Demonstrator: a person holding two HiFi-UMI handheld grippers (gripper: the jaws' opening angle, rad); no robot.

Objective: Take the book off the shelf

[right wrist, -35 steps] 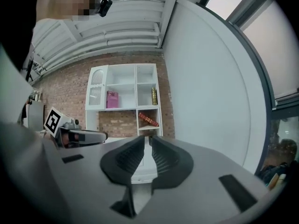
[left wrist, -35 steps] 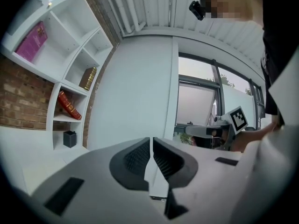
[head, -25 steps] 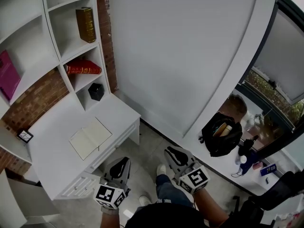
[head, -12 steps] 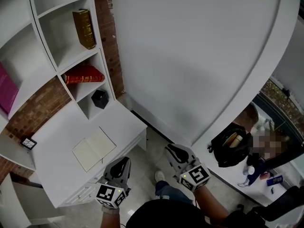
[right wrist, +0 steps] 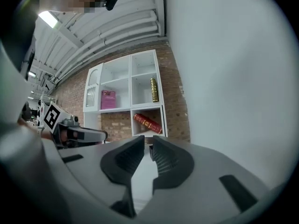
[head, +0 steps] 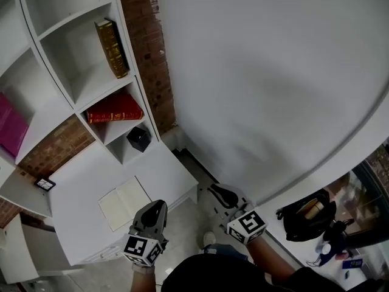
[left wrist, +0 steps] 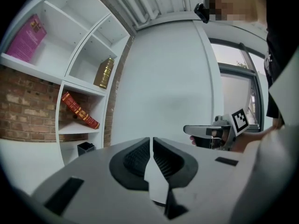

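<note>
**Moved in closer, nothing gripped**

Both tongs have travelled toward the white shelf point(head: 85, 87), which fills more of the head view than a second ago. Left tongs point(left wrist: 152, 146) are pressed shut, with nothing between their ribbed black pads. Right tongs point(right wrist: 145, 146) stand a slit apart, also empty. A red gilt-patterned book point(head: 115, 111) lies tilted in its cubby, with a gold-brown book point(head: 113, 47) upright above, beside rough brick point(head: 152, 47).

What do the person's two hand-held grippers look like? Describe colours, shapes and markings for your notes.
They match. The left gripper and right gripper have light grey bodies that taper towards two black ribbed pads. Each carries a white cube printed with black square markers. The person wears a dark top.
</note>
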